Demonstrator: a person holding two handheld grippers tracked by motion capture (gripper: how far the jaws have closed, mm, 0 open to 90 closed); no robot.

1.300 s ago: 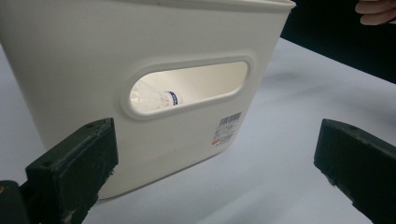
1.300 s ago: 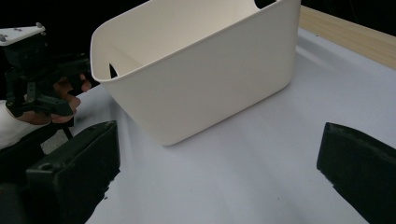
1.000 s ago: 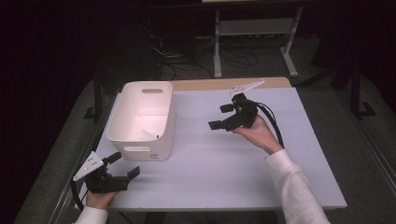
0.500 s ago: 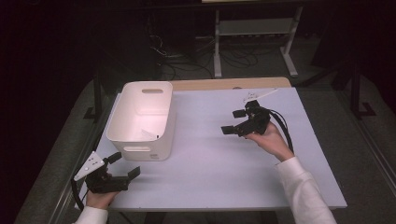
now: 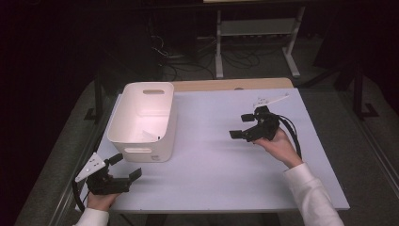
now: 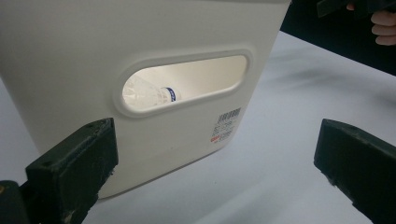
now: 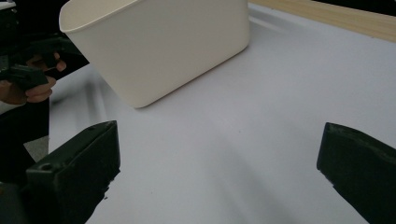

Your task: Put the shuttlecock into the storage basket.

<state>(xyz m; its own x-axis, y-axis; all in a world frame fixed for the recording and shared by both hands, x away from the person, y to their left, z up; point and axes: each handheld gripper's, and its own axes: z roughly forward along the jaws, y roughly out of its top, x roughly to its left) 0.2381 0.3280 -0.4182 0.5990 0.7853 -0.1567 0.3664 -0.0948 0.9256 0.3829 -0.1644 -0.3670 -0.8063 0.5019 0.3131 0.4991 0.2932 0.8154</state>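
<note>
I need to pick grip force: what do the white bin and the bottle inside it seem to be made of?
Bin: looks like moulded plastic, matte off-white, with rounded corners, a moulded handle slot and a barcode sticker. Bottle, seen through the slot: probably thin clear plastic with crinkly, glinting walls; too little shows to be sure.

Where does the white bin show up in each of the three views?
High view: white bin at left-centre of the table.
Left gripper view: its end wall spans the upper left, above the jaws.
Right gripper view: upper left, beyond the jaws.
Shared landmark: the pale table surface it stands on.
</note>
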